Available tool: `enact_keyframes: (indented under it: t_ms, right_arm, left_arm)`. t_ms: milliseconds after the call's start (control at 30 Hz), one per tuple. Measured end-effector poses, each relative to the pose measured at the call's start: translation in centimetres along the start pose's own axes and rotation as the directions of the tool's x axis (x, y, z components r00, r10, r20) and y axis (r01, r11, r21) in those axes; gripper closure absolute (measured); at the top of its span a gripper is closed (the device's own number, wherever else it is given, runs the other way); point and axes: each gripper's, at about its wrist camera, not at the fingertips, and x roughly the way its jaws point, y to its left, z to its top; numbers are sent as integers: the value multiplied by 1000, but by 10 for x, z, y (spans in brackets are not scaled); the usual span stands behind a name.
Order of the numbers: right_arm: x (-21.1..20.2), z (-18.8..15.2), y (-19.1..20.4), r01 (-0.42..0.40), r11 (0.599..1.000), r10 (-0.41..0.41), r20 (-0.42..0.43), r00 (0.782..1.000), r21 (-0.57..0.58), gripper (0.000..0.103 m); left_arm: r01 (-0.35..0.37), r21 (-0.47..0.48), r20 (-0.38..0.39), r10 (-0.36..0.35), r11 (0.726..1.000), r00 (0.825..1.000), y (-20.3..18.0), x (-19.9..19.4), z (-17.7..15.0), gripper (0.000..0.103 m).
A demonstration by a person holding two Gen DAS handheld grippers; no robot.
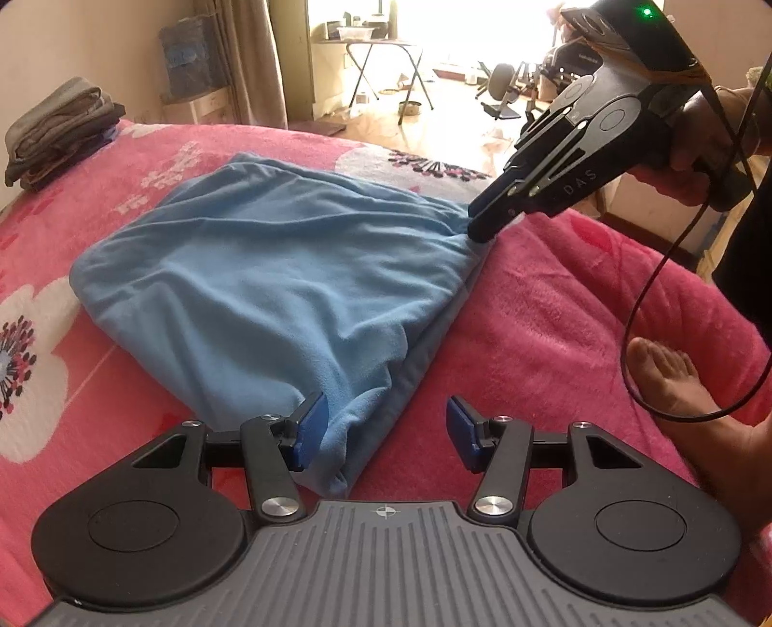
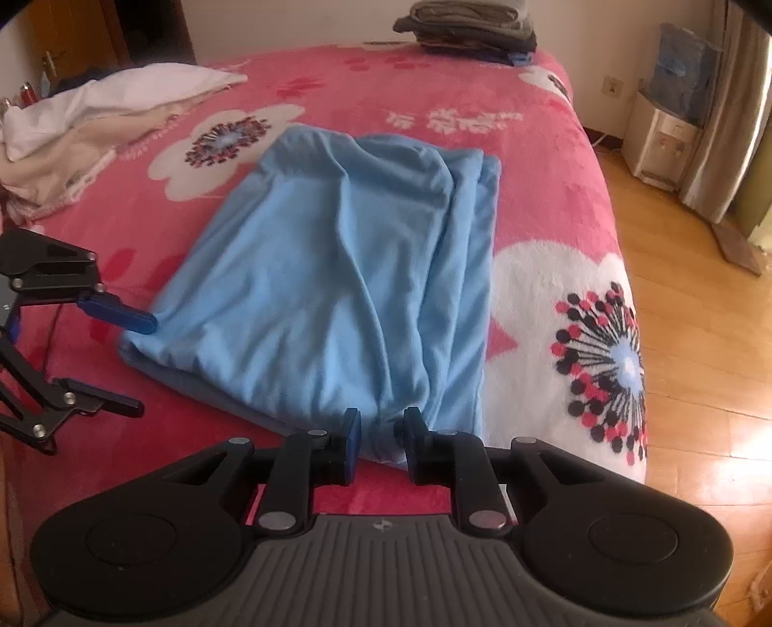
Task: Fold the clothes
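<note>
A light blue garment [image 1: 270,279] [image 2: 347,279] lies folded and wrinkled on a pink flowered blanket [image 1: 555,313] [image 2: 545,169]. In the left wrist view my left gripper [image 1: 386,429] stands open over the garment's near corner. That corner lies between the fingers, against the left pad [image 1: 311,429]. My right gripper [image 1: 475,226] comes in from the upper right, pinched on the garment's far right corner. In the right wrist view my right gripper [image 2: 383,443] has bunched blue cloth squeezed between its pads. The left gripper [image 2: 140,364] shows at the left edge, open, its upper finger at the garment's corner.
A stack of folded dark and grey clothes [image 1: 58,135] [image 2: 468,24] sits at the bed's far corner. White and cream laundry [image 2: 96,120] lies heaped on the blanket. The bed edge drops to a wooden floor [image 2: 699,313]. A person's bare foot [image 1: 675,381] and a black cable [image 1: 641,299] lie on the blanket.
</note>
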Motion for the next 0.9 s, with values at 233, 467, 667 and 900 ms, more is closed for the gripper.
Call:
enact_keyframes:
  t_ms: [233,467,667,900]
  right_arm:
    - [-13,-7,-18,3,995,-8,49,999,100,101]
    - [-14,-12,-43,-135,940,128,43,991,314,76]
    - [-6,-12,-65,-190,876,182,62,981,443,71]
    - [11,-7,-71,-240,856,234,71,970,458,71]
  left_arm:
    - [9,-5,-16,-9,1000,1000,1,5,-2,49]
    - [7,22,-38,-6,1000,999,-1,10,-4,49]
    - [4,36,-44,-2,999,999,-2,12,-6,49]
    - [0,42,-43,2,999,999,-4,12,-7,49]
